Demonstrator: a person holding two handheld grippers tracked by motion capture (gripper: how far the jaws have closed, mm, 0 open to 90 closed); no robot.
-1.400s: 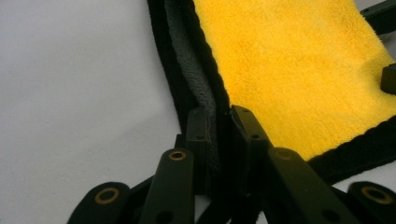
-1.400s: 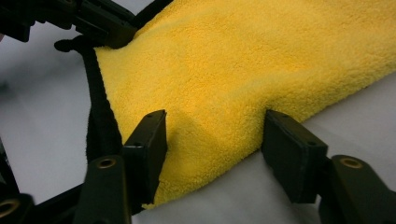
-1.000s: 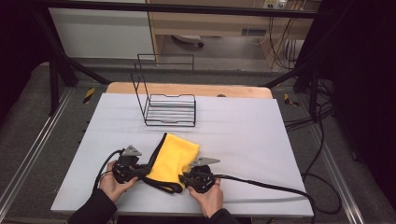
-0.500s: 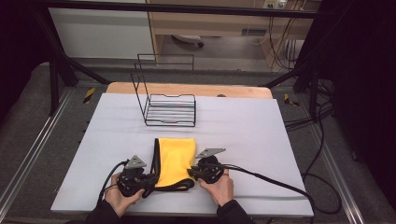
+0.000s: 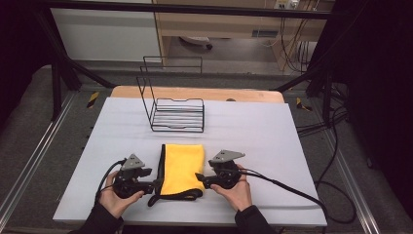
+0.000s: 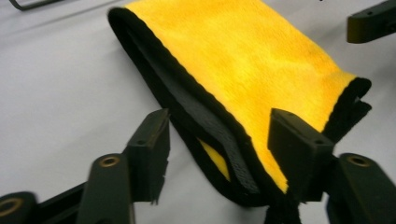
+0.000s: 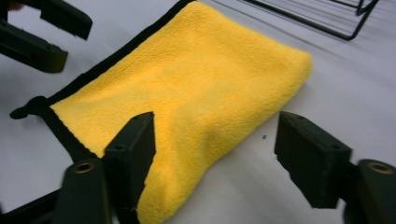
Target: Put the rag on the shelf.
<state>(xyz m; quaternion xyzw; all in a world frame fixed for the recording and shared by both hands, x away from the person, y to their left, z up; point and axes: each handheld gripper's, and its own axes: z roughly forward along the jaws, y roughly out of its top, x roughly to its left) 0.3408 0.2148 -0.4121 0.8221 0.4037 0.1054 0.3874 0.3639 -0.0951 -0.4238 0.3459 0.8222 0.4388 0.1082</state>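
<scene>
Lying flat on the white table (image 5: 272,131), near its front edge, is a folded yellow cloth (image 5: 182,167) with black trim along its left and near edges. The person's left hand (image 5: 113,200) holds the left gripper (image 5: 157,185) at the cloth's near left corner; in the left gripper view (image 6: 219,154) the jaws stand wide apart, straddling the black-edged fold, with one jaw over the yellow face and the other beside the trim on the bare table, and they clamp nothing. The right hand (image 5: 237,191) holds the right gripper (image 5: 198,178) at the cloth's near right edge; in the right gripper view (image 7: 215,154) its jaws are likewise spread wide, one resting over the yellow pile and the other clear of it above the table, gripping nothing. Behind the cloth, well apart from it toward the far side of the table, stands a black wire rack (image 5: 178,113) with a slatted base and an upright frame at its left; nothing sits in it. A cable (image 5: 287,186) trails from the right gripper across the table to the right.
</scene>
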